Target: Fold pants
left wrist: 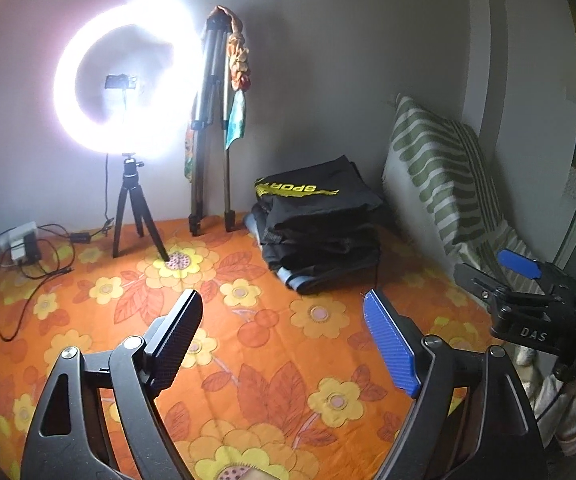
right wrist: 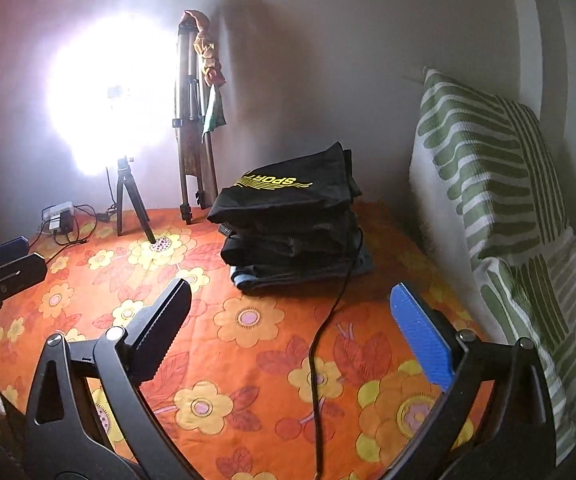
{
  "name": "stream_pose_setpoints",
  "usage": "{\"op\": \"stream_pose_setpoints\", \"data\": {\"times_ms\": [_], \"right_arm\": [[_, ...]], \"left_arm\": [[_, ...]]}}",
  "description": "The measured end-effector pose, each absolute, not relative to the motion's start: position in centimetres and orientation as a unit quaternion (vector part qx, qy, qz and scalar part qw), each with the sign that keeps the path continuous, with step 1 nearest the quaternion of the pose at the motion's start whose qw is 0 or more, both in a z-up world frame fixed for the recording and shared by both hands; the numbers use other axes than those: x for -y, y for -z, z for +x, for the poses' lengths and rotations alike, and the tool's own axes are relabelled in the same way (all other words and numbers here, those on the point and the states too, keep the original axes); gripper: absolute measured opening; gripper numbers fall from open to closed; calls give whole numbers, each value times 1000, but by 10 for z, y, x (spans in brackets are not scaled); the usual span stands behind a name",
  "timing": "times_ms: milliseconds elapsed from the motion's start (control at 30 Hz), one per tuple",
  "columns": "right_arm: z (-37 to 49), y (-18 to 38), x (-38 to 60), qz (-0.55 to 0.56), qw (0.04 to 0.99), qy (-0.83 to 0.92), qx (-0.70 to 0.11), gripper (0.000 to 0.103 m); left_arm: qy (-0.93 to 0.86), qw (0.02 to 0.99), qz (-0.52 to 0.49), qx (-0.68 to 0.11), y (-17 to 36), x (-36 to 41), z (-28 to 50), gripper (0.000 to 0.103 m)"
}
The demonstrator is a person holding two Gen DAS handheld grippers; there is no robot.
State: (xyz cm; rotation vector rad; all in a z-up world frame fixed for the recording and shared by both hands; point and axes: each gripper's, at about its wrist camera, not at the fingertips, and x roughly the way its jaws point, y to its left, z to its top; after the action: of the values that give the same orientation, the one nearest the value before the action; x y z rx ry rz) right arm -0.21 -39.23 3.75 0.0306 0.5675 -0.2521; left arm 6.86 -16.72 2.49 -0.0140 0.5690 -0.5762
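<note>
Stack of folded pants (right wrist: 292,236) lies ahead of both spread, empty grippers — right gripper (right wrist: 288,320) nearer, left gripper (left wrist: 283,332) offset leftward.

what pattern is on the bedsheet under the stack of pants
Orange bedsheet with yellow flowers and red-orange leaves, clearest in the right wrist view.

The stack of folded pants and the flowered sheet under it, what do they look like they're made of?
The stack of folded pants looks like mixed fabrics. The top black pair with yellow print has a smooth, faintly shiny surface, so probably a synthetic sports fabric. The bottom grey-blue layer could be denim, though that is unclear. The flowered sheet looks like matte printed cotton, thin and lying flat with fine creases.
</note>
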Motion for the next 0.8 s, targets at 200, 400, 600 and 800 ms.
{"op": "stream_pose_setpoints", "data": {"times_ms": [200,400,600,800], "right_arm": [[-10,-27,386,19,953,131,-271,103],[-8,-19,385,-1,954,148,-260,103],[-5,-18,393,19,954,147,-261,103],[-5,-17,395,20,954,151,-258,103]], "left_arm": [[272,922,-1,-277,-20,165,62,83],[263,924,11,-278,-15,167,57,83],[263,923,22,-281,-10,175,53,83],[264,923,19,-278,-10,177,49,83]]}}
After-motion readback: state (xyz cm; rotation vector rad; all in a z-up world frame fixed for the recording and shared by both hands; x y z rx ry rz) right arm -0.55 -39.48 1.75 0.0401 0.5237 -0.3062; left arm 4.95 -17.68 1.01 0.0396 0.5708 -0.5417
